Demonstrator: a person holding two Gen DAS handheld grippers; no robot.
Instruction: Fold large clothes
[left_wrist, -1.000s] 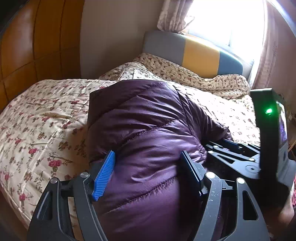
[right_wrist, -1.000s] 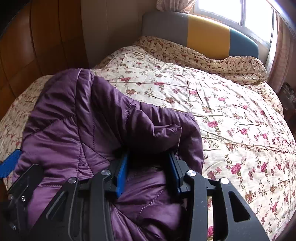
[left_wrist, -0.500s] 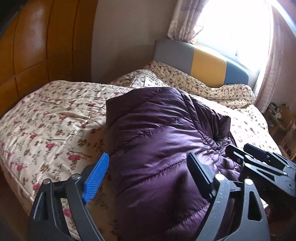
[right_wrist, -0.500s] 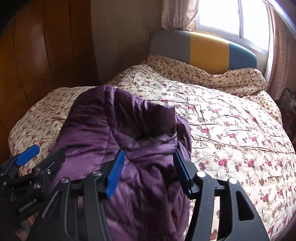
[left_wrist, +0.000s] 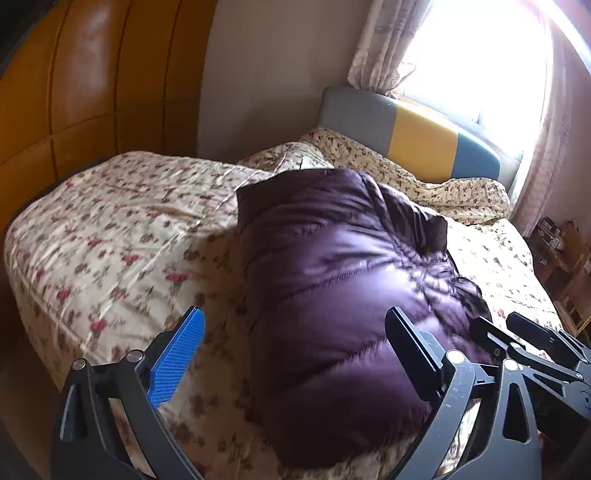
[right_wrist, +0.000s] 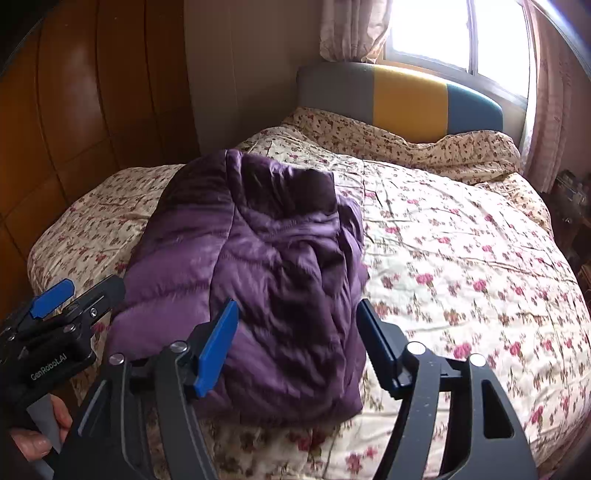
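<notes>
A purple quilted down jacket (left_wrist: 332, 280) (right_wrist: 258, 258) lies folded in a bundle on the flowered bedspread, near the bed's front edge. My left gripper (left_wrist: 295, 332) hangs over the jacket's near left part, its jaws still opening wide, its pads clear of the fabric. My right gripper (right_wrist: 297, 321) hovers above the jacket's near right edge, jaws also opening, nothing pressed between them. Each gripper shows in the other's view: the right gripper (left_wrist: 532, 343) at lower right, the left gripper (right_wrist: 62, 302) at lower left with a hand (right_wrist: 33, 439) on its handle.
The bed (right_wrist: 461, 258) carries a flowered quilt and rumpled bedding below a grey, yellow and blue headboard (right_wrist: 406, 92). Brown padded wall panels (left_wrist: 74, 92) stand at left. A bright window with curtains (right_wrist: 443, 33) is behind the headboard. Cluttered furniture (left_wrist: 557, 251) stands at right.
Both grippers let go of the jacket, opened and drew back from it. The jacket now lies on the bed, farther off in both views.
</notes>
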